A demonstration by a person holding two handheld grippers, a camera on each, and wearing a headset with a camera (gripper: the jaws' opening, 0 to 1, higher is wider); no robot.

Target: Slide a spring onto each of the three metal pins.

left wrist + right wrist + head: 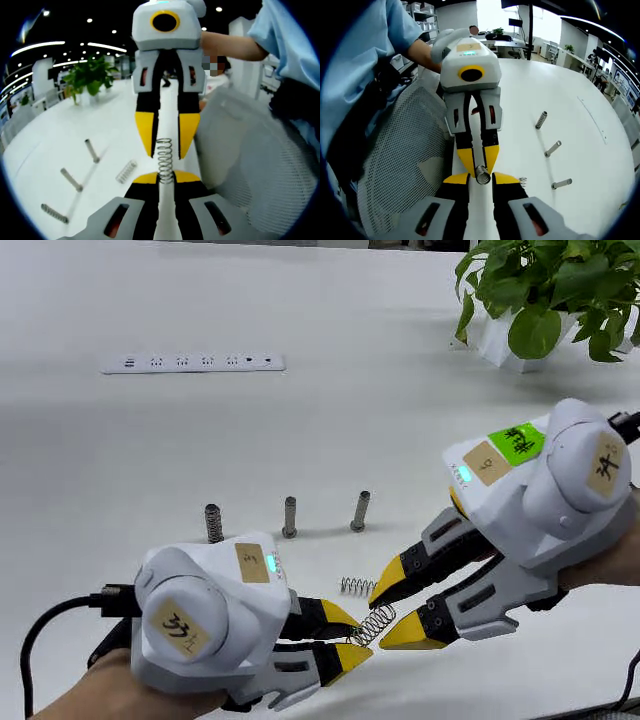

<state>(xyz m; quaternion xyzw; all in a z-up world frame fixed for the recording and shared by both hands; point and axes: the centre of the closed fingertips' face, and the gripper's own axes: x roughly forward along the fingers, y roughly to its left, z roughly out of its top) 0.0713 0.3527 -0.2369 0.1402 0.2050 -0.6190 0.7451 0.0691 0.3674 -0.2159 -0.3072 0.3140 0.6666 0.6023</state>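
Nearest is left gripper (362, 637), low in head view, yellow-tipped jaws closed down on one end of held spring (372, 624). That spring is a short, thin silver wire coil, raised off white table (300, 440), slanting up towards right gripper (378, 624).

In left gripper view the coil stands straight up from the pinched tips. Its far end sits between the right gripper's jaws, which are parted with a gap showing on each side of the coil. Right gripper view agrees: its own tips are spread, with the round coil end centred between them. Whether those tips touch the coil cannot be told.

Loose spring (358, 586) lies flat on the table just behind the held one, near the right gripper's upper tip.

Three metal pins stand upright in a row further back. Left pin (212, 508) has fitted spring (214, 528) around its shaft. Middle pin (290, 517) and right pin (360, 511) are bare, and the right one leans slightly.

Power strip (192, 363) lies far back, and potted plant (550, 290) sits at the top right corner.
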